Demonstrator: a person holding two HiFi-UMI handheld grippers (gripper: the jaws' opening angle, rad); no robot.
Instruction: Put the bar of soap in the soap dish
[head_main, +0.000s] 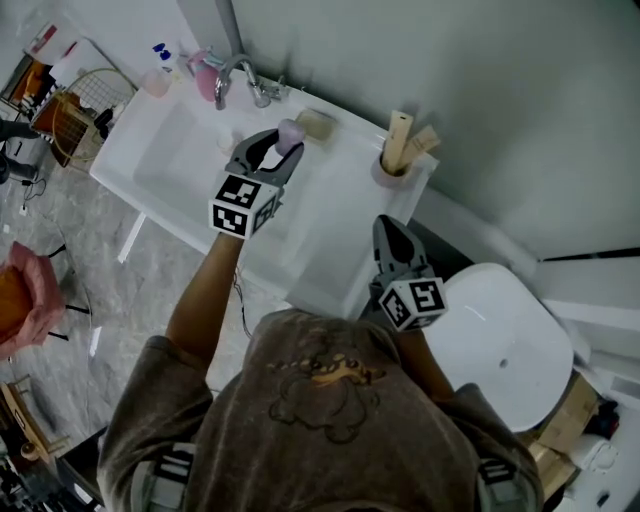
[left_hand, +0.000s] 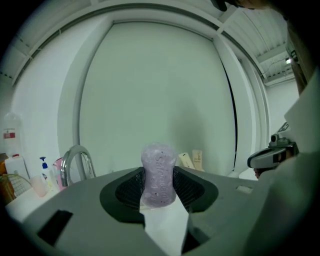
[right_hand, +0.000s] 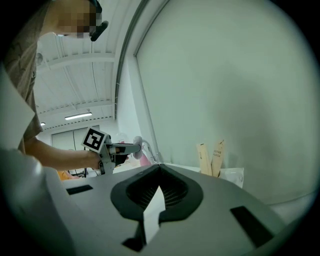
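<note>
Now the lilac bar of soap (head_main: 291, 131) hangs just right of the faucet (head_main: 240, 75).
Clamped upright in the left hand-held gripper (head_main: 283, 143), it is above the sink's (head_main: 165, 165) back ledge, close beside the beige soap dish (head_main: 317, 123), which lies farther right of the faucet. The right hand-held gripper (head_main: 386, 225), jaws closed on nothing, is well right of the faucet, by the sink's near edge.

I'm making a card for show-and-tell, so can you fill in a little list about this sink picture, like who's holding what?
place: white sink with a faucet
left gripper: shut on the purple bar of soap, over the sink's back edge
right gripper: shut, empty, by the sink's front edge
soap dish: on the back ledge, close beside the held soap, soap not in it yet
</note>
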